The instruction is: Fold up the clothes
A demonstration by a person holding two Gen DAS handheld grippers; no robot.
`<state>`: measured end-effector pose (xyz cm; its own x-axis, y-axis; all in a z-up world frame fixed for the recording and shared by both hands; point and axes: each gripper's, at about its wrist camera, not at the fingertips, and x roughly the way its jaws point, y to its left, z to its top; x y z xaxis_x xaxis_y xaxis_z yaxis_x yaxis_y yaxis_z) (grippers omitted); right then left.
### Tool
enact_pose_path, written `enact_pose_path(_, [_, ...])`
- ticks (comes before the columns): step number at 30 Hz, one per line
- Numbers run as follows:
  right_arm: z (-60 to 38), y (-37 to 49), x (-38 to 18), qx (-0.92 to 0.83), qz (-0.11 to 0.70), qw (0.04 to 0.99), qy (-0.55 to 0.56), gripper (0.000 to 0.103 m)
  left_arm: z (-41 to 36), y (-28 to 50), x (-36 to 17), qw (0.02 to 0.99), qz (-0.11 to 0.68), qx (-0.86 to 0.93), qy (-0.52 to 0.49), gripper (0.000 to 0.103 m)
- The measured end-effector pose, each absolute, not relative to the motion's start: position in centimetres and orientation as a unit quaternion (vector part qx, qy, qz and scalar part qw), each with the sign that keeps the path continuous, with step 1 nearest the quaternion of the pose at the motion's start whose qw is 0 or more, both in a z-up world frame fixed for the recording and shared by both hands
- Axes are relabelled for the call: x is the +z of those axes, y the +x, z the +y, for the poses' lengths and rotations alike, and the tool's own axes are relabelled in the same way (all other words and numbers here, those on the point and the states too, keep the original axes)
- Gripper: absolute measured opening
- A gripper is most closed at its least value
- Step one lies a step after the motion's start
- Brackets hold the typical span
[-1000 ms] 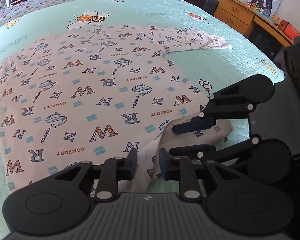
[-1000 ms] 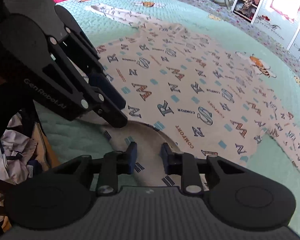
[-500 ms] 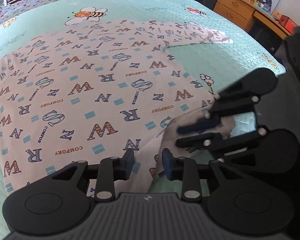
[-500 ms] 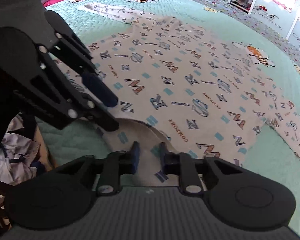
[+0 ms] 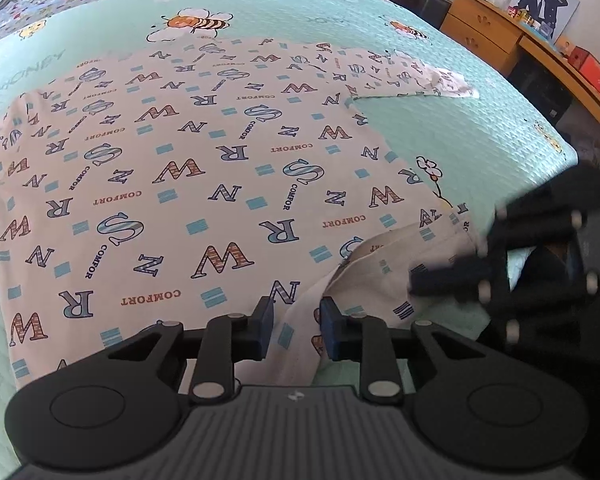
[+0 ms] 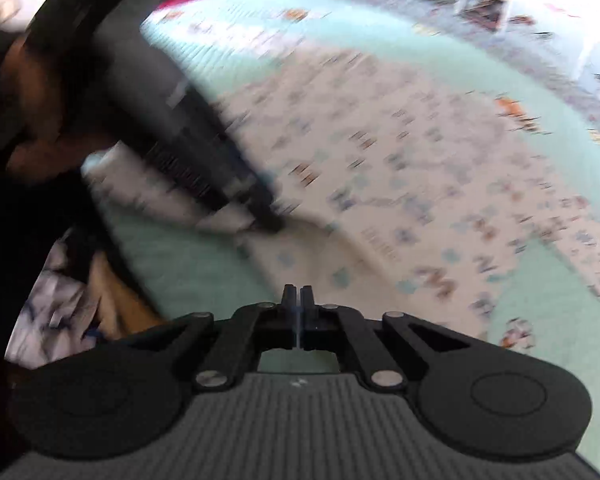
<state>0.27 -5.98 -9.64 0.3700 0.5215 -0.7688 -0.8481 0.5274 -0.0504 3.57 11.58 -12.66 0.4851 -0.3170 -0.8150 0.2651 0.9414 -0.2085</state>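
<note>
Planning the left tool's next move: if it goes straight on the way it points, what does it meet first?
Most likely the raised fold of the shirt, which already lies between the left tool fingers; depth is uncertain.

A big bed [image 5: 452, 132] with a green cover.
A white shirt [image 5: 204, 168] with letters lies spread flat on it.

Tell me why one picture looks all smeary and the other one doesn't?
The right wrist view is streaked with motion blur: the letters on the shirt smear into dashes, though the right gripper stays crisp. The left wrist view is sharp, so the shirt's letters read clearly; only the right gripper at its edge is fuzzy. Both views bend the bed into a curve.
</note>
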Motion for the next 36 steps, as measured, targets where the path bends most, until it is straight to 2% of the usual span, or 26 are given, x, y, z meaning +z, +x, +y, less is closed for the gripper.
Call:
enact_pose_path(2, [-5.9, 1.3, -9.5, 0.423, 0.356, 0.802, -0.224, 0.013, 11.7, 3.5, -12.6, 0.861, 0.479, -0.167, -0.03, 0.027])
enact_pose_path(4, [-5.4, 2.2, -9.9, 0.426, 0.359, 0.798, -0.231, 0.018, 11.7, 3.6, -12.6, 0.861, 0.479, -0.166, -0.032, 0.027])
enact_pose_path(7, [-5.2, 2.5, -10.3, 0.429, 0.364, 0.792, -0.235, 0.021, 11.7, 3.6, -12.7, 0.861, 0.48, -0.167, -0.033, 0.026])
enact_pose_path(9, [-5.1, 2.6, -10.5, 0.431, 0.368, 0.789, -0.237, 0.021, 11.6, 3.6, -12.7, 0.86, 0.48, -0.169, -0.033, 0.017])
enact_pose_path(10, [-5.1, 2.6, -10.7, 0.432, 0.37, 0.788, -0.238, 0.019, 11.6, 3.6, -12.7, 0.86, 0.48, -0.17, -0.033, 0.015])
enact_pose_path(11, [-5.1, 2.6, -10.8, 0.433, 0.371, 0.786, -0.239, 0.008, 11.6, 3.6, -12.7, 0.861, 0.478, -0.17, -0.033, 0.01])
enact_pose_path(12, [-5.0, 2.6, -10.9, 0.434, 0.373, 0.784, -0.24, 0.001, 11.6, 3.6, -12.7, 0.862, 0.477, -0.17, -0.034, 0.007])
enact_pose_path(25, [-5.3, -3.0, -10.7, 0.469, 0.384, 0.753, -0.255, 0.0, 11.7, 2.5, -11.3, 0.865, 0.469, -0.172, -0.04, 0.008])
enact_pose_path(26, [-5.4, -3.3, -10.7, 0.467, 0.385, 0.753, -0.257, 0.0, 11.7, 2.3, -11.1, 0.866, 0.467, -0.175, -0.039, 0.012])
enact_pose_path(28, [-5.6, -3.8, -10.7, 0.463, 0.388, 0.755, -0.255, 0.0, 11.4, 2.4, -10.9, 0.865, 0.468, -0.18, -0.033, 0.031])
enact_pose_path(29, [-5.7, -4.0, -10.6, 0.462, 0.39, 0.755, -0.254, 0.0, 11.2, 2.6, -10.8, 0.864, 0.469, -0.182, -0.03, 0.047])
enact_pose_path(30, [-5.8, -4.2, -10.6, 0.461, 0.391, 0.755, -0.255, 0.0, 11.0, 2.7, -10.8, 0.863, 0.47, -0.184, -0.027, 0.054])
enact_pose_path(36, [-6.4, -5.1, -10.3, 0.455, 0.389, 0.76, -0.251, 0.0, 8.8, 4.1, -11.8, 0.847, 0.496, -0.19, 0.003, 0.057])
